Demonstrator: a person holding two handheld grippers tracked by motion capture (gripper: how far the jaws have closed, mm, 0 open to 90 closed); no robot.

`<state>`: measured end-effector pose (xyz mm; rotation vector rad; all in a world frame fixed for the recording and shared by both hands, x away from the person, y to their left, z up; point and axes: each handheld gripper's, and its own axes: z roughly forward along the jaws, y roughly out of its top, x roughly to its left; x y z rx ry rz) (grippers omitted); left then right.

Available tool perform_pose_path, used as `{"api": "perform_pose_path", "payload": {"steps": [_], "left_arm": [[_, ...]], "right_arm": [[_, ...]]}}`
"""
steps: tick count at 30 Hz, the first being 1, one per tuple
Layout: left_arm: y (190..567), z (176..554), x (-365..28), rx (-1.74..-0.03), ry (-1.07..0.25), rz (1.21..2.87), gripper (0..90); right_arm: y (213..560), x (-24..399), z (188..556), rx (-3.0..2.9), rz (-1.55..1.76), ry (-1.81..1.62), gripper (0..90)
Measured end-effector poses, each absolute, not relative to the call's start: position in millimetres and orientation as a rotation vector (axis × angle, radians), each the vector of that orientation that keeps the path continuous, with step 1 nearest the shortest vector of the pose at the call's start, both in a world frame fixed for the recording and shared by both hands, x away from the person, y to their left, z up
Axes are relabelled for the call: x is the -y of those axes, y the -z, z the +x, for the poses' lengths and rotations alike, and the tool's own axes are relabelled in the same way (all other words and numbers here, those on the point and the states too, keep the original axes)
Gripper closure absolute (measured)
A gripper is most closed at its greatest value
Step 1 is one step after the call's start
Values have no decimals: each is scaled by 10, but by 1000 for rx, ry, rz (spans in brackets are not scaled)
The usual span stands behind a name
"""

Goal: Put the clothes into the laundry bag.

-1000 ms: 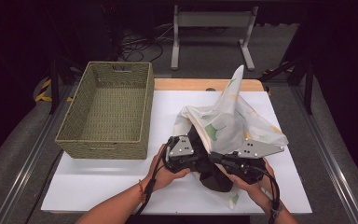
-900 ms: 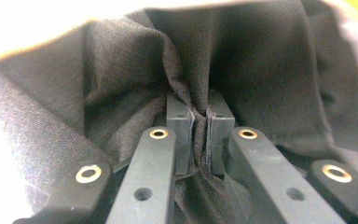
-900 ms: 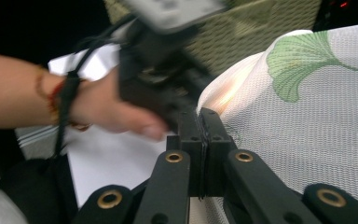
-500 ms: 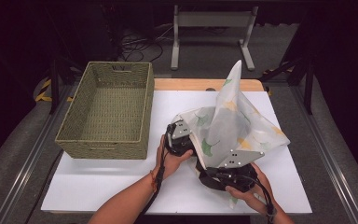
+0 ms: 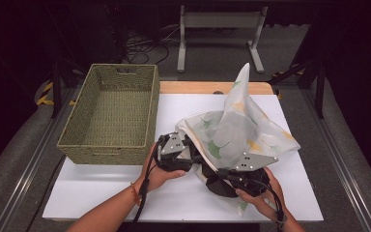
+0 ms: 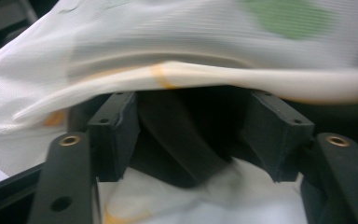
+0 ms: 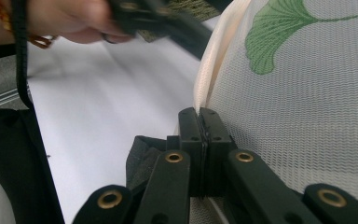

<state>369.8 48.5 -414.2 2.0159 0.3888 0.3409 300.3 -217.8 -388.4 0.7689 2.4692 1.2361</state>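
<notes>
**Loading the Bag: Mouth Held Open, Cloth Released**

Step in hand, as judged: feeding the black, soft dark cloth (image 5: 217,186) into the white mesh bag (image 5: 241,130) printed with green and yellow ginkgo leaves.

Right gripper (image 7: 199,116): found clamped tight on the bag's cream hem, jaws flat together with the hem between them. Recommended held firm and slightly raised, so that the mouth stayed taut and did not sag onto the cloth.

Left gripper (image 6: 191,121): found with jaws parted, having just been opening. A band of the dark cloth (image 6: 182,140) seen lying between them, loose and unpressed; no grip on it. Recommended withdrawn straight back along its own axis, clear of hem and mesh, to avoid dragging the cloth out again. Snagging of the mesh on the jaw corners judged the main risk.

Position of the work:
- Bag seen on the white table (image 5: 101,193), near its front edge, one corner standing up in a peak.
- Bag hem seen running across just above the tips of the left gripper (image 5: 193,154), apparently draped on them.
- Dark cloth seen under the bag's near edge, between the two hands, just beside the right gripper (image 5: 222,175).
- Woven olive-green wicker basket (image 5: 75,130) seen to the left, apart from the bag, with nothing visible inside.
</notes>
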Motion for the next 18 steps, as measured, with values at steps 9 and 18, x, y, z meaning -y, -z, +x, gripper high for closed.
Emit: {"api": "perform_pose_path", "payload": {"steps": [9, 18], "left_arm": [[4193, 3293, -340, -176, -125, 2096, 579], [4347, 3231, 7, -146, -80, 2164, 506]], "right_arm": [[3879, 2163, 3013, -2466, 778, -1234, 893], [3880, 2173, 3015, -2468, 776, -1238, 893]]}}
